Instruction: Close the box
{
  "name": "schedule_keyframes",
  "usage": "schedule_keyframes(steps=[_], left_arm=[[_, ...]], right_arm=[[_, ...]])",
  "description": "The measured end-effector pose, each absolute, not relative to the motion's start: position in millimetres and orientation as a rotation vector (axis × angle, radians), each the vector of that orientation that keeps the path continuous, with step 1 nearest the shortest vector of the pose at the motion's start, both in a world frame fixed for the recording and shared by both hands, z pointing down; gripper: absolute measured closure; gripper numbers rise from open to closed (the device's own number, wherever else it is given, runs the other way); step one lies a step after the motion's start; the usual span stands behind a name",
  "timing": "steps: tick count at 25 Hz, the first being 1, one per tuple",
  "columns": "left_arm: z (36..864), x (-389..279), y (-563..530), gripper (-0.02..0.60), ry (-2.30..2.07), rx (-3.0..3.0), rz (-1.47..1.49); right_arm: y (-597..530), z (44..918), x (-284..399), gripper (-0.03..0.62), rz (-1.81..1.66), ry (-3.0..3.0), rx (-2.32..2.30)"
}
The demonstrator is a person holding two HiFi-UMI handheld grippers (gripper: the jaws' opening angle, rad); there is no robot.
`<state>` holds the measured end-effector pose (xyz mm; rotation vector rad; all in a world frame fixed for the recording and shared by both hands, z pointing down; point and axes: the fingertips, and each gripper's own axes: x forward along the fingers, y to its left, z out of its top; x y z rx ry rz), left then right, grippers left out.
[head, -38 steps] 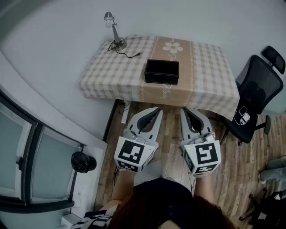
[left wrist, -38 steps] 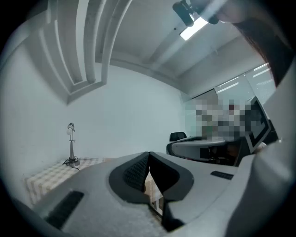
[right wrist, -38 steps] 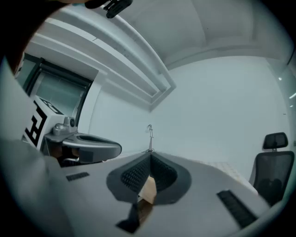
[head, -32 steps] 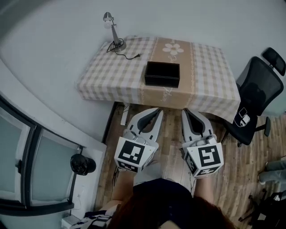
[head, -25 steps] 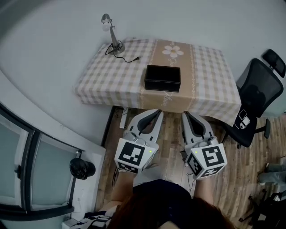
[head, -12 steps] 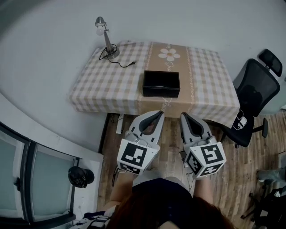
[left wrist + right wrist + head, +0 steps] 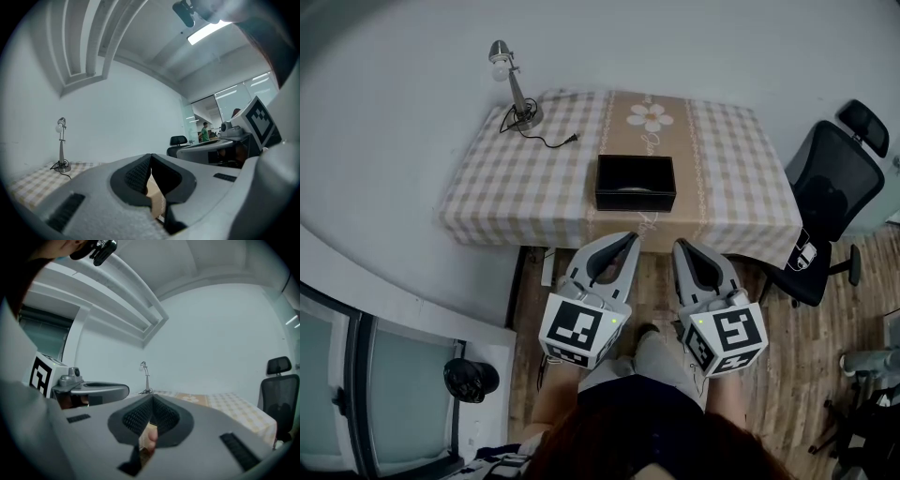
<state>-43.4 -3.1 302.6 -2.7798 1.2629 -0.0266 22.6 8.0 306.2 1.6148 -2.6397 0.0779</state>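
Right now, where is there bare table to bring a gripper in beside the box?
Right of the box, bare cloth runs to the table edge by the chair; left of it, the front-left stretch is bare too. The back-left corner is crowded: lamp and its cord.

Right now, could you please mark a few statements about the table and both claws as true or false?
1. The black rectangular box sits open on the checked tablecloth. True.
2. The silver desk lamp stands at the table's right edge, next to the chair. False: it stands at the far left corner.
3. The left claw is clamped on the box. False: it hangs short of the table with its jaws together on nothing, and so does the right claw.
4. A black office chair stands off the table's right side. True.
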Motion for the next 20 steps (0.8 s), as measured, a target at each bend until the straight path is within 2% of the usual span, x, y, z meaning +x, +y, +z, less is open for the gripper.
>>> schedule_keyframes(steps=[20], left_arm=[[303.8,-40.9,-60.0,0.555,1.288,-2.776,-0.048]], right_arm=[[-49.9,303.3,41.8,0.577,0.118,-2.668,1.664]])
